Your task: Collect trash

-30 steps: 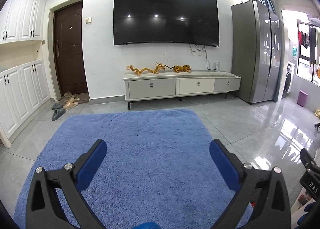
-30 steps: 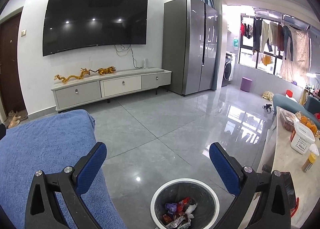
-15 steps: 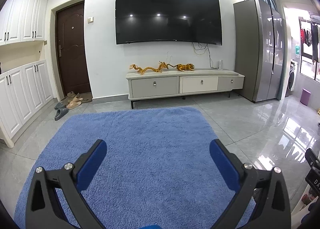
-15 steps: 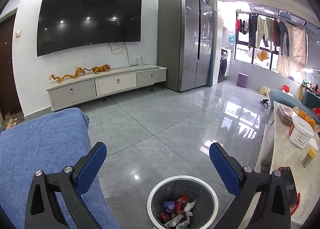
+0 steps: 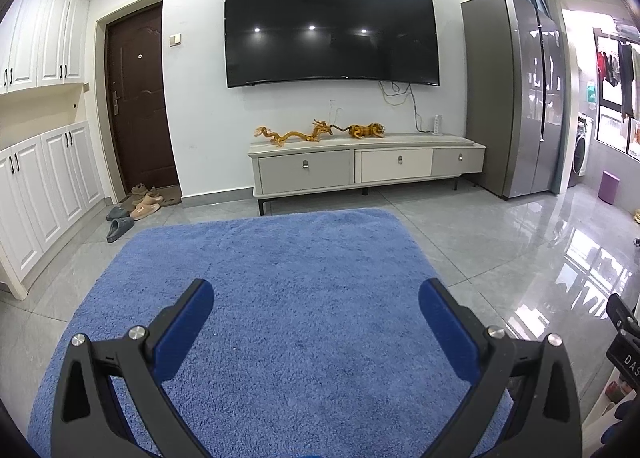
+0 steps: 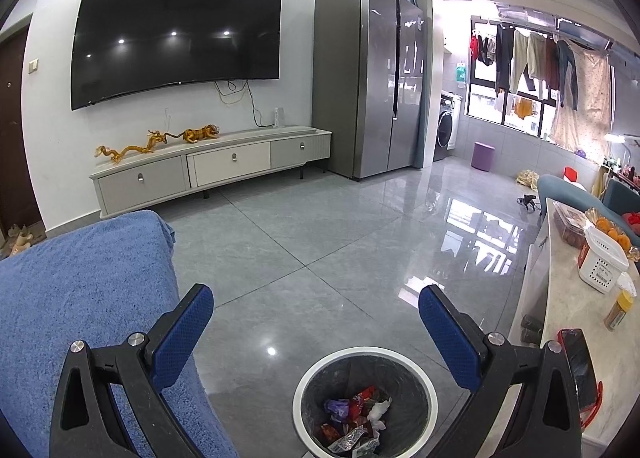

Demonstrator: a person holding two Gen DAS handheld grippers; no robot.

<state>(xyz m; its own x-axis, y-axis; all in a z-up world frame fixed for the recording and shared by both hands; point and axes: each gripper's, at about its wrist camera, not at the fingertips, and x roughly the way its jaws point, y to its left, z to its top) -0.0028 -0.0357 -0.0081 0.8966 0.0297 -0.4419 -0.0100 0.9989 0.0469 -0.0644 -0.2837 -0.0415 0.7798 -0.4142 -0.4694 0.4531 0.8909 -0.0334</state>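
Note:
A round grey trash bin (image 6: 430, 402) with a white rim stands on the floor below my right gripper (image 6: 316, 322). Several wrappers (image 6: 356, 424) lie inside it. My right gripper is open and empty, held above the bin's far side. My left gripper (image 5: 316, 322) is open and empty, held over a blue rug (image 5: 280, 278). No loose trash shows on the rug.
A TV cabinet (image 5: 360, 166) with gold figurines stands at the far wall under a TV (image 5: 332, 26). A grey fridge (image 6: 372, 78) stands right of it. A marble counter (image 6: 576, 310) with a basket, jar and phone runs along the right. Slippers (image 5: 132, 214) lie by the door.
Both views have shifted slightly: the left view slid toward the left, the right view turned a little right. Both grippers stay open and empty.

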